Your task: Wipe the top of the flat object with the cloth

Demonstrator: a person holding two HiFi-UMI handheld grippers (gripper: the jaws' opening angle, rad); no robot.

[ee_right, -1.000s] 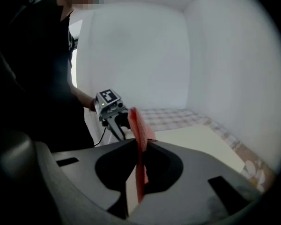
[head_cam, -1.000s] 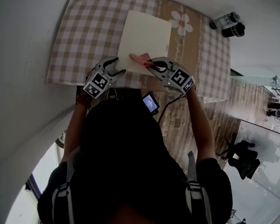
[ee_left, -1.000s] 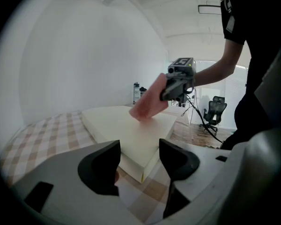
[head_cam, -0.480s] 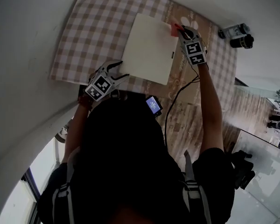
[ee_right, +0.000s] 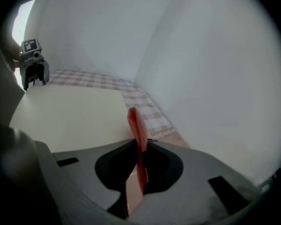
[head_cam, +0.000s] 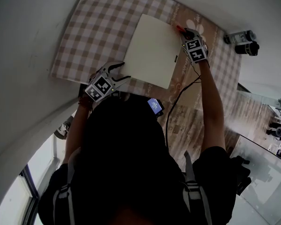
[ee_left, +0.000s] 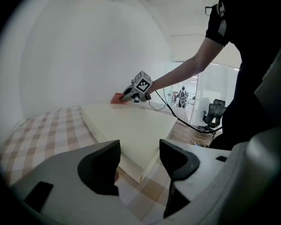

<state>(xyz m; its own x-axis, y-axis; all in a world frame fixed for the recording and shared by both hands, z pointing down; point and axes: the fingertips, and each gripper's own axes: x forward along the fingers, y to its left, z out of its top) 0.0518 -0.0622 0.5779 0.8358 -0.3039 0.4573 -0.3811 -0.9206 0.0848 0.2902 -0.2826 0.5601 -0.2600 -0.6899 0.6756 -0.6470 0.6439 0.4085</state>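
A cream flat board [head_cam: 152, 50] lies on a checked tablecloth [head_cam: 93, 32]. My right gripper [head_cam: 183, 32] is at the board's far right corner, shut on a red cloth [head_cam: 178, 28] that rests at that corner. In the right gripper view the red cloth [ee_right: 136, 135] stands pinched between the jaws, with the board [ee_right: 70, 114] spread out to the left. My left gripper [head_cam: 118, 71] is open at the board's near left edge, holding nothing. In the left gripper view the board [ee_left: 129, 128] lies just past the open jaws, and the right gripper [ee_left: 133, 93] with the cloth [ee_left: 118, 98] shows at the far end.
The table stands in a corner of white walls [head_cam: 28, 41]. Two dark cylindrical items [head_cam: 241, 40] sit beyond the cloth's far right edge. A small lit screen [head_cam: 154, 106] hangs at the person's chest, with a cable [head_cam: 178, 93] running to the right gripper.
The right gripper has carried the red cloth from the board's near edge across to its far right corner. The left gripper has stayed at the near left edge.
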